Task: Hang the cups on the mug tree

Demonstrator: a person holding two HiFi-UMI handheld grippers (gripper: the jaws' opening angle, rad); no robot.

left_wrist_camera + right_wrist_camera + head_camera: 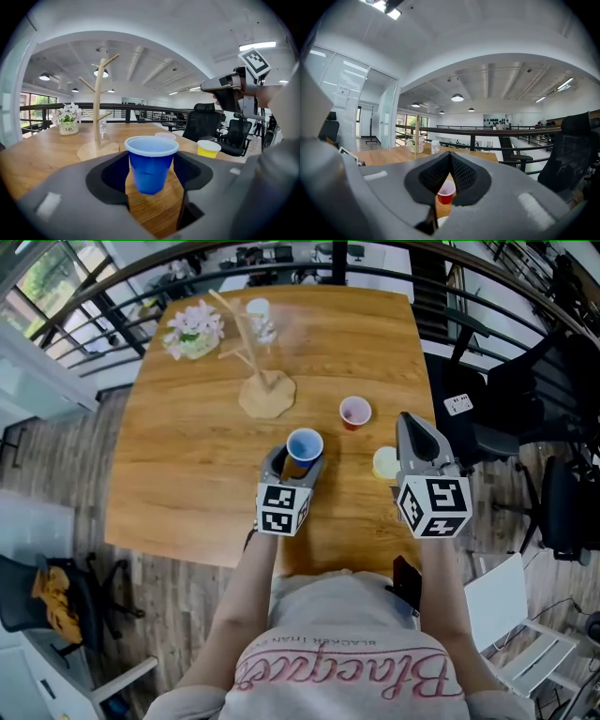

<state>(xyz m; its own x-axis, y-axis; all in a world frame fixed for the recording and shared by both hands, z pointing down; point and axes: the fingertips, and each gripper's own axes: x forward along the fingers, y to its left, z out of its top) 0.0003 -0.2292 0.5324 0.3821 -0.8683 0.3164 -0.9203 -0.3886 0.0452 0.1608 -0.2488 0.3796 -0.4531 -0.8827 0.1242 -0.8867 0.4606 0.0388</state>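
A blue cup (304,444) (151,164) stands upright between the jaws of my left gripper (298,461) (151,161), which are shut on its sides near the table's front middle. Farther back is the wooden mug tree (265,390) (97,93), with bare branches. A red cup (355,412) (446,191) sits right of the tree's base, and a yellow cup (385,463) (208,148) sits just left of my right gripper (412,429) (450,155). That gripper hovers above the table's right side, shut and holding nothing.
The wooden table (187,456) also carries a pot of pink flowers (194,331) (68,122) at the back left and a clear glass (258,310) (435,146) behind the tree. Black office chairs (487,418) stand off the table's right edge, and a railing runs behind.
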